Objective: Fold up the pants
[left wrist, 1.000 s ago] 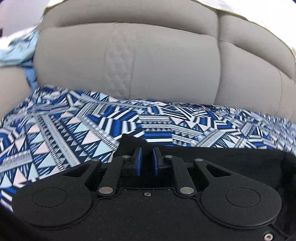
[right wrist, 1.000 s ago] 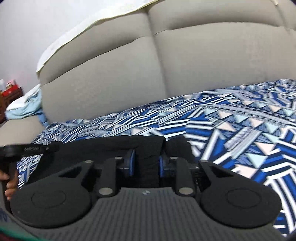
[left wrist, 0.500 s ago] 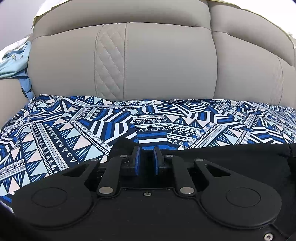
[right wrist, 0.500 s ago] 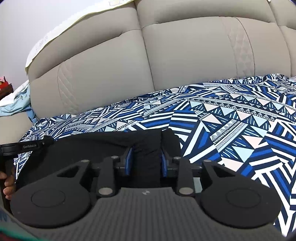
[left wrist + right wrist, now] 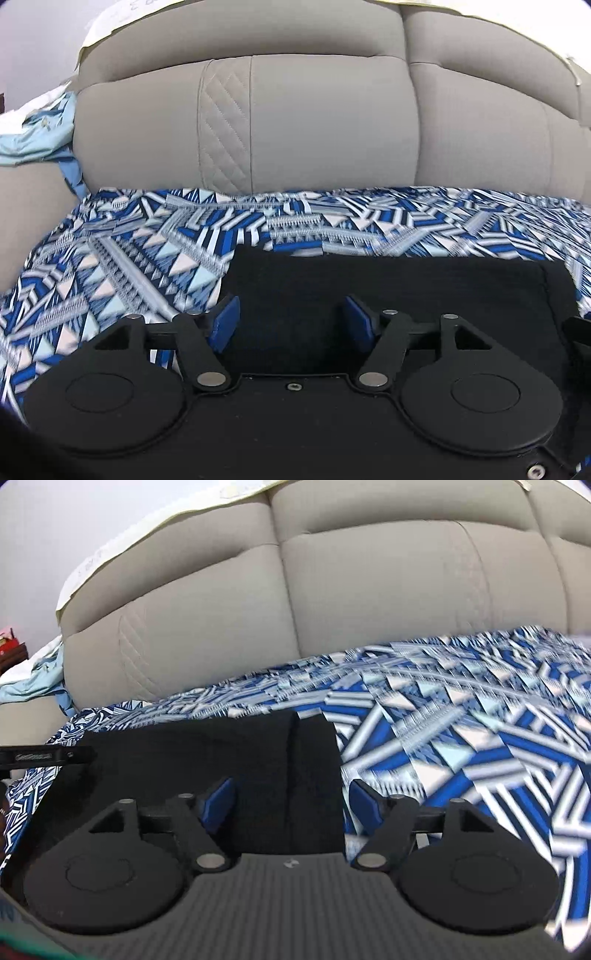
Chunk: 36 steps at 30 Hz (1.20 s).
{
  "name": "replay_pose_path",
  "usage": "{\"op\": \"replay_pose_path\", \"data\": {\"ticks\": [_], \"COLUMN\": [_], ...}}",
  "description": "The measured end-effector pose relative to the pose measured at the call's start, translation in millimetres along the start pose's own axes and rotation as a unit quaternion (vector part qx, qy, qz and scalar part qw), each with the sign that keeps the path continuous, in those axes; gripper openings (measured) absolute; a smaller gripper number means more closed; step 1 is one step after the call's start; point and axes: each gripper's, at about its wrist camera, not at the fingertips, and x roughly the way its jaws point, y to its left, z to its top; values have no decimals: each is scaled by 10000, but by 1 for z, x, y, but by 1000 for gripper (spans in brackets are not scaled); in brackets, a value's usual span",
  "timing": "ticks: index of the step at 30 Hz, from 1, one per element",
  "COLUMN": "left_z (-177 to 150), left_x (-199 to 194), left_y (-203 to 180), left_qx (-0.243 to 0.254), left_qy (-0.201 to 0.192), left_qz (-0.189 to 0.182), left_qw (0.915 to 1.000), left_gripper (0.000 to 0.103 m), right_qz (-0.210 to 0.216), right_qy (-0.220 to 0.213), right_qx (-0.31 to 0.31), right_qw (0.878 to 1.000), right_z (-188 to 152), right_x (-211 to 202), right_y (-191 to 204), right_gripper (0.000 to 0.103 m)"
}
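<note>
Black pants [image 5: 388, 291] lay folded flat on a blue-and-white geometric-print cover [image 5: 122, 266] spread over the seat of a beige sofa [image 5: 314, 122]. The left gripper [image 5: 291, 323] hung over the near edge of the garment with its blue-padded fingers [image 5: 223, 325] spread wide apart, holding nothing. The right gripper [image 5: 291, 805] sat likewise over the pants' right end, its fingers [image 5: 219, 805] parted and empty. A pale blue cloth [image 5: 40, 133] was bunched on the sofa's left armrest.
</note>
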Motion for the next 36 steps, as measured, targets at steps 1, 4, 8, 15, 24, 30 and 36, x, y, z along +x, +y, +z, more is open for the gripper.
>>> {"op": "replay_pose_path", "data": {"ticks": [1,4,8,15,24,30,36], "left_z": [-7,-30,-58,-87,-100,-97,-72], "left_x": [-7,-31,-55,-74,-77,-75,-73], "left_y": [3,12,19,23,25,29,39], "left_qx": [-39,-148,-185,-69,-46,-60,161], "left_qy": [-7,-100,-146,-61,-86,-12,-22], "left_qz": [-52,-211,-312,-133,-100,-161,-365], "left_qw": [10000,9996,9992,9999,9999,9999,9992], "left_gripper": [64,66,68,70,77,79,93], "right_qz": [3,-36,118,-102,-393,-311,1], "right_qy": [-15,-68,-22,-226,-288,-309,-367], "right_qx": [35,24,210,637,385,453,782], "right_qw": [10000,10000,9997,9977,9981,9980,9963], "right_z": [-5,-16,-27,-41,-47,-46,-32], "right_x": [-6,-21,-34,-51,-52,-52,-47], "right_y": [-1,-1,-1,1,7,5,-9], "right_gripper": [81,81,55,58,73,76,83]}}
